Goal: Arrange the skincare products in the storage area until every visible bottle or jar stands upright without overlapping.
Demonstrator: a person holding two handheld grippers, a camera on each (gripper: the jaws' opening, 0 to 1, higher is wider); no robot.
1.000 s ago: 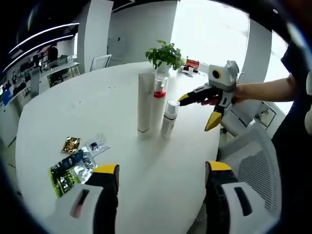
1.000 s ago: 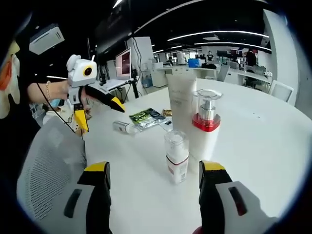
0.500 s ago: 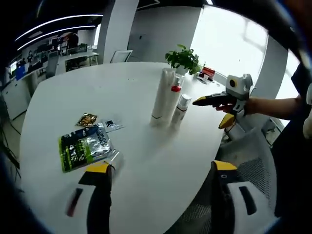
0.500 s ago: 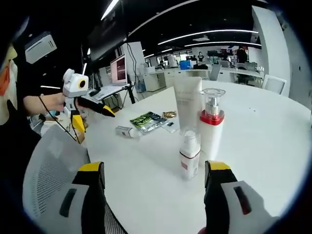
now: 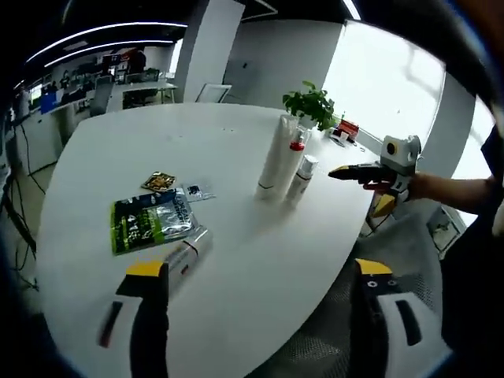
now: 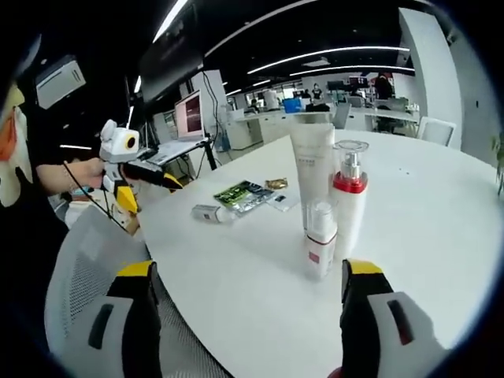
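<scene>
White table (image 5: 236, 260): three bottles (image 6: 335, 201) upright, one tube (image 5: 187, 253) lying by sachets (image 5: 146, 224); both grippers' jaws spread, empty; careless grasp could roll tube off edge.

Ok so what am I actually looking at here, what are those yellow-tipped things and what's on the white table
These are two handheld grippers, one in each of a person's hands, not a robot arm. Each carries a fisheye camera looking along its own two jaws.

In the left gripper view, the left gripper is open and empty; the right gripper comes in from the right, also open, holding nothing.

On the white table three skincare products stand upright close together: a tall white tube, a pump bottle with a red collar and a small spray bottle. Nearer the left gripper lie a small tube on its side, a green sachet and a small gold packet. A potted plant stands at the far edge.
</scene>
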